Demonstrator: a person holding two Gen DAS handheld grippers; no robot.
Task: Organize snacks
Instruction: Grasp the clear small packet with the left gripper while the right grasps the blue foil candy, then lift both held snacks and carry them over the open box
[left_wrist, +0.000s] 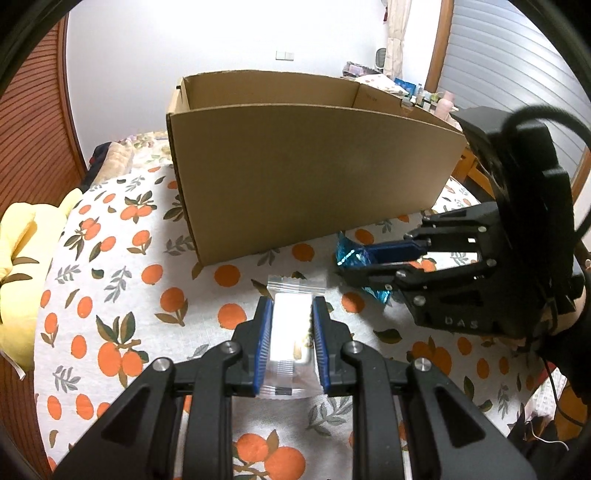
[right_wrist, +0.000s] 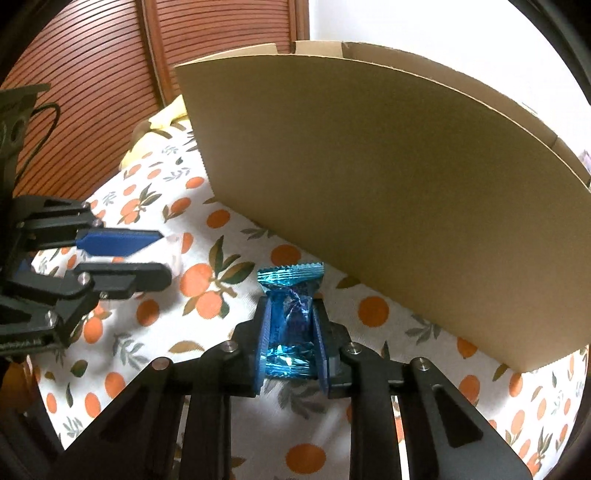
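Note:
My left gripper (left_wrist: 291, 306) is shut on a clear-wrapped white snack packet (left_wrist: 290, 332), held just above the tablecloth in front of the cardboard box (left_wrist: 314, 166). My right gripper (right_wrist: 291, 310) is shut on a shiny blue snack packet (right_wrist: 290, 325), also low over the cloth near the box's front wall (right_wrist: 369, 184). In the left wrist view the right gripper (left_wrist: 351, 264) shows at the right with the blue packet (left_wrist: 349, 254) between its fingers. In the right wrist view the left gripper (right_wrist: 164, 258) shows at the left with the clear packet (right_wrist: 175, 251) at its tips.
The table carries a white cloth with orange fruit print (left_wrist: 110, 295). A yellow cloth (left_wrist: 22, 266) lies at the left edge. A brown slatted door (right_wrist: 92, 74) stands behind. Bottles and clutter (left_wrist: 424, 98) sit on a surface beyond the box.

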